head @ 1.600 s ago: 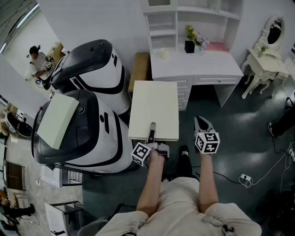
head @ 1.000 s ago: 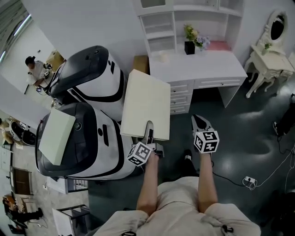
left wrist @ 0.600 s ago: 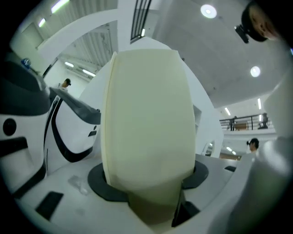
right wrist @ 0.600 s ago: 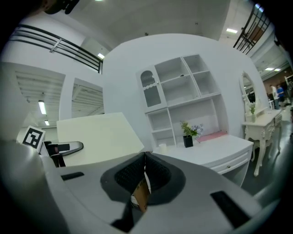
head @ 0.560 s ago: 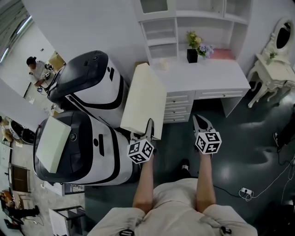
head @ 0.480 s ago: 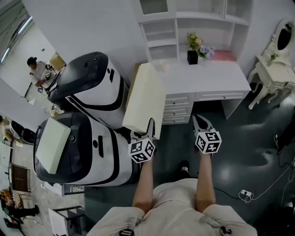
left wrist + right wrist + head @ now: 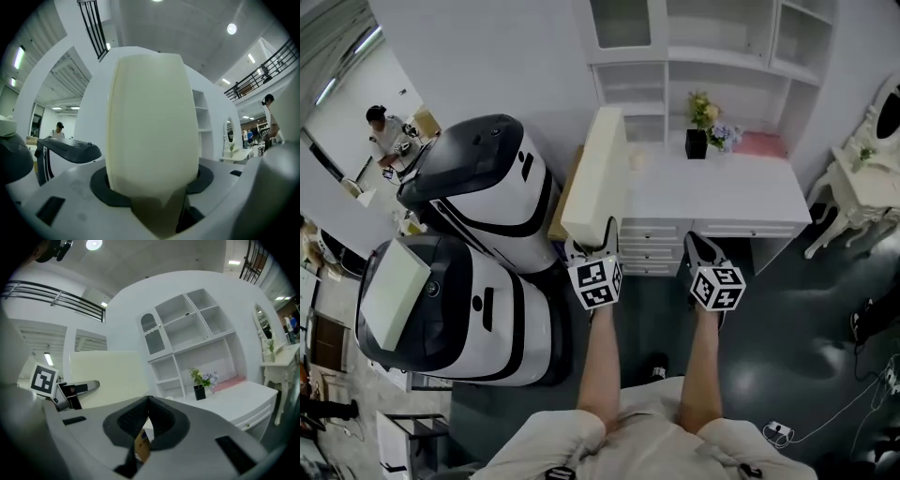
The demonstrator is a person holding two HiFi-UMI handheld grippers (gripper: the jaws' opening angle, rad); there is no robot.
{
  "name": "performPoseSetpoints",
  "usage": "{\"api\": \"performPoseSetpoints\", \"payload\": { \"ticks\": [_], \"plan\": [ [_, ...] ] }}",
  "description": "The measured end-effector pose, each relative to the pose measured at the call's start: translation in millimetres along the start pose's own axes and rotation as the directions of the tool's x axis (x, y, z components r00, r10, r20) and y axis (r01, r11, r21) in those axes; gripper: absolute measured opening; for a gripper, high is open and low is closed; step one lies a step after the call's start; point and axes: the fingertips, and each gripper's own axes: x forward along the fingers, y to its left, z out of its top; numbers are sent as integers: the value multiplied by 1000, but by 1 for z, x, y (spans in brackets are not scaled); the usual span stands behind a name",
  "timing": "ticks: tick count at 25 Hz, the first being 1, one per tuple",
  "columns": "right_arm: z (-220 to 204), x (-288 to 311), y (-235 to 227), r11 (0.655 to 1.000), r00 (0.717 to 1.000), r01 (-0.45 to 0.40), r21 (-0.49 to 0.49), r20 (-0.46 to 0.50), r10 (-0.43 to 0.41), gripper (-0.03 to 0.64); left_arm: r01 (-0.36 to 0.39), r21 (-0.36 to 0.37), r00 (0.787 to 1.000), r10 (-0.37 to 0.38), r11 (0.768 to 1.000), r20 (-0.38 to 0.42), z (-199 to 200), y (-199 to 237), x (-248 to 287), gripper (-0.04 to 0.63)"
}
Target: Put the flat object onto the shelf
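Note:
The flat object is a cream board (image 7: 598, 173), standing on edge and pointing up toward the white shelf unit (image 7: 712, 37) above the desk (image 7: 727, 192). My left gripper (image 7: 605, 234) is shut on the board's near end. In the left gripper view the board (image 7: 150, 126) fills the space between the jaws. My right gripper (image 7: 698, 246) hovers to the right of it over the desk's front, jaws together and holding nothing. The right gripper view shows its closed tips (image 7: 147, 401), the board (image 7: 105, 376) at the left and the open shelves (image 7: 187, 333) ahead.
Two big white-and-black machines (image 7: 487, 187) (image 7: 459, 309) stand at the left, the nearer one carrying another cream board (image 7: 394, 291). A black vase with flowers (image 7: 698, 141) and a pink item (image 7: 759, 143) sit on the desk. A white dressing table (image 7: 862, 178) is at the right.
The board has swung from lying flat to standing on edge and has risen toward the shelf unit. Both grippers have moved closer to the desk.

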Motion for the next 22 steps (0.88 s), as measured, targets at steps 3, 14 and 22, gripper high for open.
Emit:
{"api": "performPoseSetpoints", "payload": {
  "ticks": [3,14,22],
  "plan": [
    [6,10,-8,1000,1000,13,19,5,-13,67,-26,-36,1000,26,999,-11,-2,-10,-4,273],
    [-6,23,2,994,999,-18,-111,-51,13,69,27,-44,997,-30,999,-75,-39,-15,-15,273],
    [6,42,6,989,998,-59,-139,-44,54,69,51,-183,997,-61,982,-48,-31,-4,0,275]
  ]
}}
